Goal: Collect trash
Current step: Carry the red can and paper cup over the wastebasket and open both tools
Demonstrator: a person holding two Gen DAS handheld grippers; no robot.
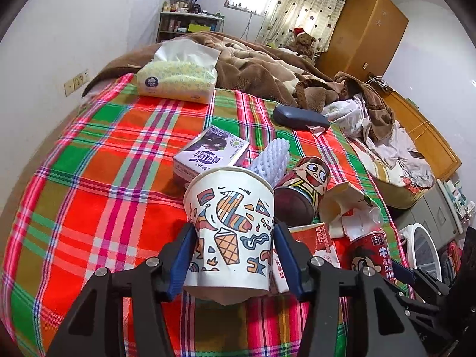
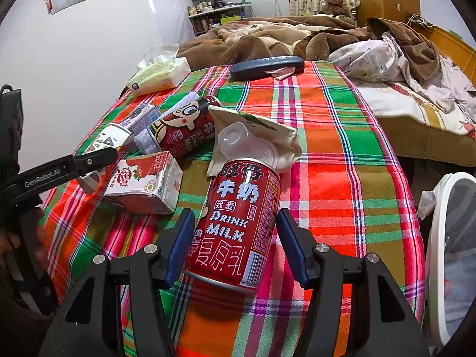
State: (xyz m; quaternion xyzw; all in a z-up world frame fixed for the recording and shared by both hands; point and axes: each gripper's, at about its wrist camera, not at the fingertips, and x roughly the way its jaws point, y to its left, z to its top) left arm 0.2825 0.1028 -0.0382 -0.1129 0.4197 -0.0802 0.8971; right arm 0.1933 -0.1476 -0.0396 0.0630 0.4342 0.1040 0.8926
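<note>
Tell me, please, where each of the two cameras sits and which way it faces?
Left wrist: rides on the left gripper, looking along its fingers across the plaid bed at the paper cup between them; only its own fingers show.
Right wrist: rides on the right gripper, looking up the bed over the red milk can lying between its open fingers; the left gripper shows at the left edge.
Shared: tissue pack, dark case, second can, teddy bear.
</note>
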